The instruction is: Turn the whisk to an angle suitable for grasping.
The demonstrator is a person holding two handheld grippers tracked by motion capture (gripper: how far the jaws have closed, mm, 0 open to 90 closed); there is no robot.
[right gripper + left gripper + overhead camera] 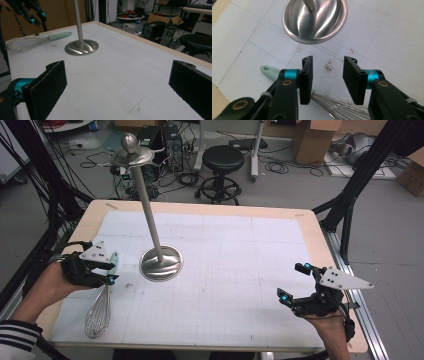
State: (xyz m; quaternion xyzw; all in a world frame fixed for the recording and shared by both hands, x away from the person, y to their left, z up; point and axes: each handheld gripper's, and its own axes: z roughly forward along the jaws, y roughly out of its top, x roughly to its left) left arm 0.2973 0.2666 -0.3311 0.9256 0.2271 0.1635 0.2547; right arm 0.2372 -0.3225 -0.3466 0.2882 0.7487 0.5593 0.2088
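Whisk (100, 309) on the counter (310, 227) is what your work turns on. In the high view it lies on the near left side of the steel stand's base (161, 263), wire bulb toward you, pale green handle pointing at that base. Your left tongs (111, 271) hang just over the handle, and I judge you are at the point of letting go or of lining up a fresh grip. Your right tongs (292, 283) wait well to the right of the base, released.

Left gripper view: the left tongs (327, 79) stand parted with nothing pressed between the pads. The handle tip (267, 71) peeks out on the left of them, the wires (338, 107) fan out beneath, and the base (315, 20) lies just ahead. A next grip would call for lowering and centring the pads on the handle.

Right gripper view: the right tongs (117, 82) gape wide and empty. From here you see what the left view hides, the whole whisk (35, 41) flat on the counter beside the base (81, 47).
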